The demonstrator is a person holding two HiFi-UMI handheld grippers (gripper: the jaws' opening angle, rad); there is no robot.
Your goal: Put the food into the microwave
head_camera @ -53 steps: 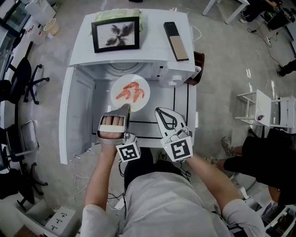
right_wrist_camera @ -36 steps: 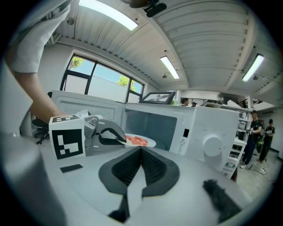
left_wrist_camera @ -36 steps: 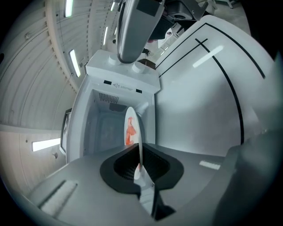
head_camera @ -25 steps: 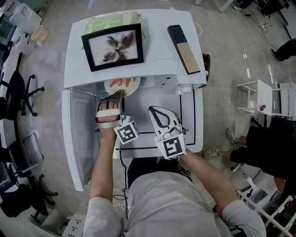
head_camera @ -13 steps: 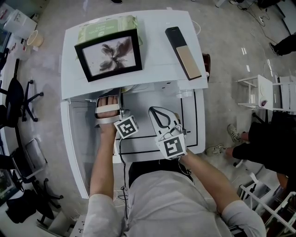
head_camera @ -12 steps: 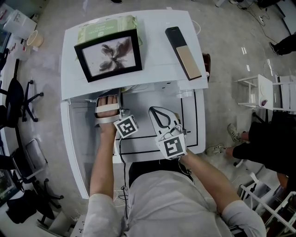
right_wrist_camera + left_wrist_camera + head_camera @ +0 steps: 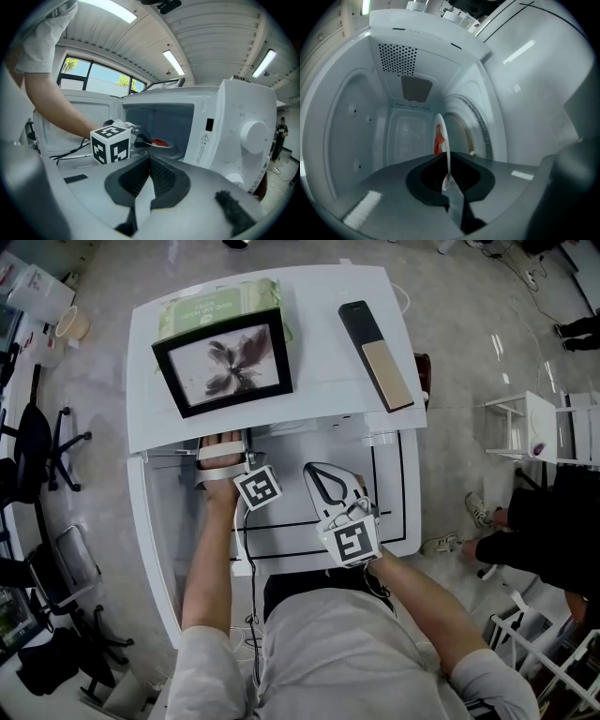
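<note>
The white microwave (image 7: 323,371) fills the middle of the head view, with its door (image 7: 150,549) swung open at the left. A framed picture (image 7: 225,362) lies on its top, upper left. Your left claw (image 7: 449,180) reaches into the cavity, pinched nearly closed on the rim of a white plate (image 7: 446,140). The plate carries red food (image 7: 439,140) and is inside the microwave. Your right claw (image 7: 150,161) hangs outside, lower centre, its jaws together on nothing.

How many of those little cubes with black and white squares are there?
2. One black-and-white marker cube rides on the left tongs, which reach into the white microwave. The other cube rides on the right tongs, outside it. None seems hidden.
</note>
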